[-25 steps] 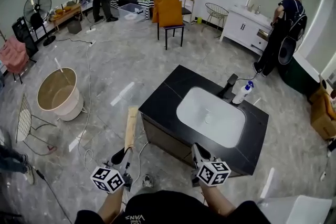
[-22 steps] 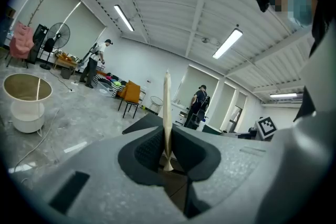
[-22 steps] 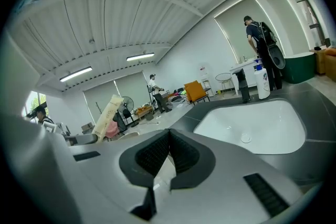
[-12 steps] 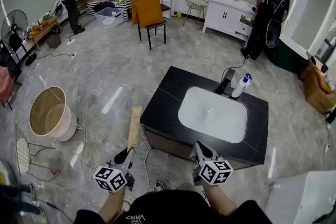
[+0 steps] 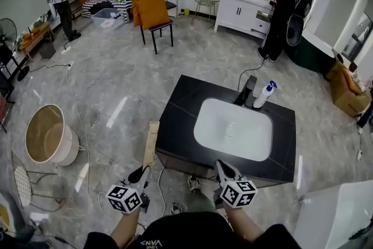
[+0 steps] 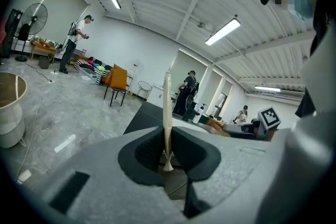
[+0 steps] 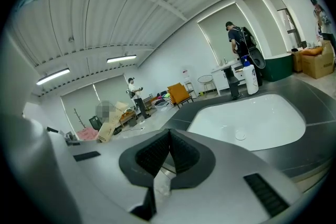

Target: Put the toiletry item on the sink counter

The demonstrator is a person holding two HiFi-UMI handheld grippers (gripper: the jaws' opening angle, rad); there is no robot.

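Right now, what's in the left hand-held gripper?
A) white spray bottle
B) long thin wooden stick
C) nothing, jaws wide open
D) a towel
B: the left hand-held gripper has its jaws closed on a long thin wooden stick that runs out ahead of them. The spray bottle stands apart on the sink counter, beside the faucet.

Straight ahead of you stands the sink counter (image 5: 175, 125), basin (image 5: 233, 131) set in its middle, faucet (image 5: 247, 90) and spray bottle (image 5: 263, 95) side by side at its far edge, your right gripper (image 5: 223, 167) at its near edge, your left gripper (image 5: 141, 172) pointing the wooden stick (image 5: 150, 143) forward just left of it, and the tub (image 5: 69, 148) well left on the floor.
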